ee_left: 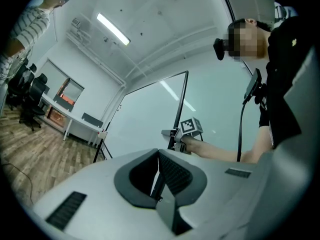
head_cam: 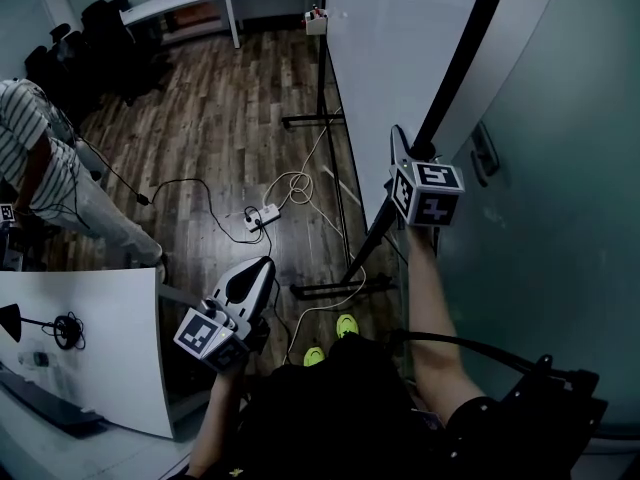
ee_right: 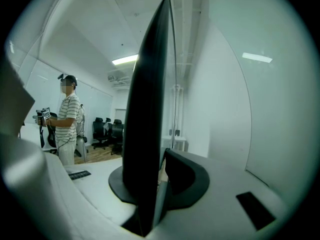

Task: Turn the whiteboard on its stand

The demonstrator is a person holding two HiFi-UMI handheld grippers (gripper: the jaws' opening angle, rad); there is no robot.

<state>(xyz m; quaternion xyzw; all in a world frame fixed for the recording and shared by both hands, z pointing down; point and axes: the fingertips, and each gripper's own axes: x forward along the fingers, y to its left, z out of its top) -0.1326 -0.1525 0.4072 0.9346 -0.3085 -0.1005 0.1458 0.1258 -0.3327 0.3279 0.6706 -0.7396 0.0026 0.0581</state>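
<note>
The whiteboard (head_cam: 400, 48) is standing upright on its stand (head_cam: 340, 203) at the right, edge-on to the person. The right gripper (head_cam: 404, 146) is clamping its fingers on the board's black edge (ee_right: 147, 109). A steady, level push with the grip held square is probably what is needed to swing it cleanly. The left gripper (head_cam: 258, 268) is hanging low, fingers together on nothing, above the cable (head_cam: 290, 188) on the floor (head_cam: 220, 118).

Room to the right is narrowed between the whiteboard (head_cam: 400, 58) and the wall (head_cam: 570, 248). Leftward, open floor (head_cam: 220, 98) is crossed by cables (head_cam: 295, 183), apparently loose, and bounded by the counter (head_cam: 110, 338).
</note>
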